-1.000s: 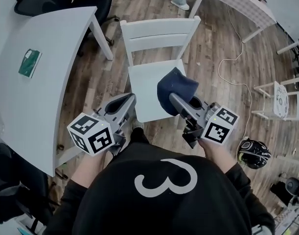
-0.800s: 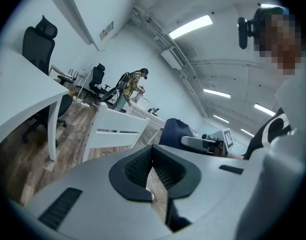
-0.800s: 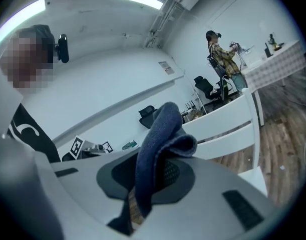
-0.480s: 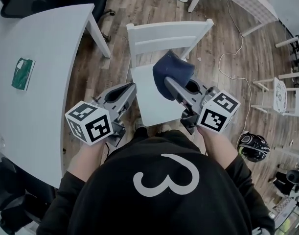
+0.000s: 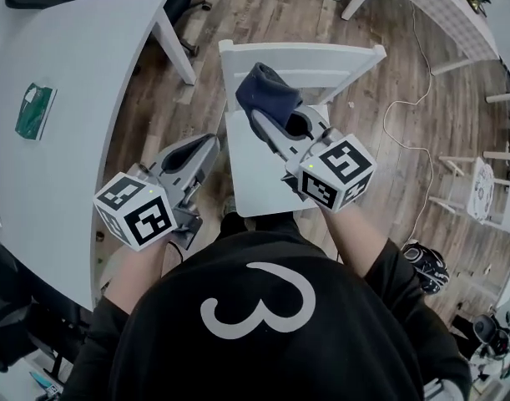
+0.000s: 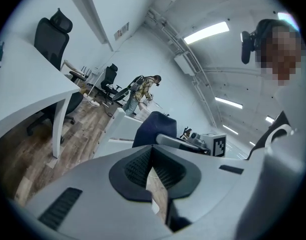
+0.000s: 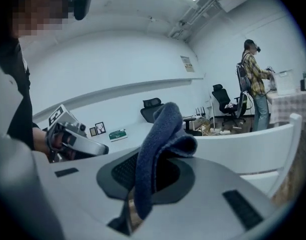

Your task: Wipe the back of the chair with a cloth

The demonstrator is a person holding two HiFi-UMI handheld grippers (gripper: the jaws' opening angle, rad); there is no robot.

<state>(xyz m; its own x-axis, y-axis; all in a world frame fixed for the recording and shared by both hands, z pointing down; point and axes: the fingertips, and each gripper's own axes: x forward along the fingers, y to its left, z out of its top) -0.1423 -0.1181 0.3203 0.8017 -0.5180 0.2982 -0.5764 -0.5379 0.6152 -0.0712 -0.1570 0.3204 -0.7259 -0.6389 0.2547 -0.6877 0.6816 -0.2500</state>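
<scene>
Dark-blue cloth [image 5: 268,93] is pinched in the right gripper [image 5: 265,122], and its folds hide the jaw tips. It sits over the backrest of the white chair [image 5: 338,57]; contact cannot be made out. The left gripper [image 5: 203,147], jaws pressed together on nothing, is beside the seat.
</scene>
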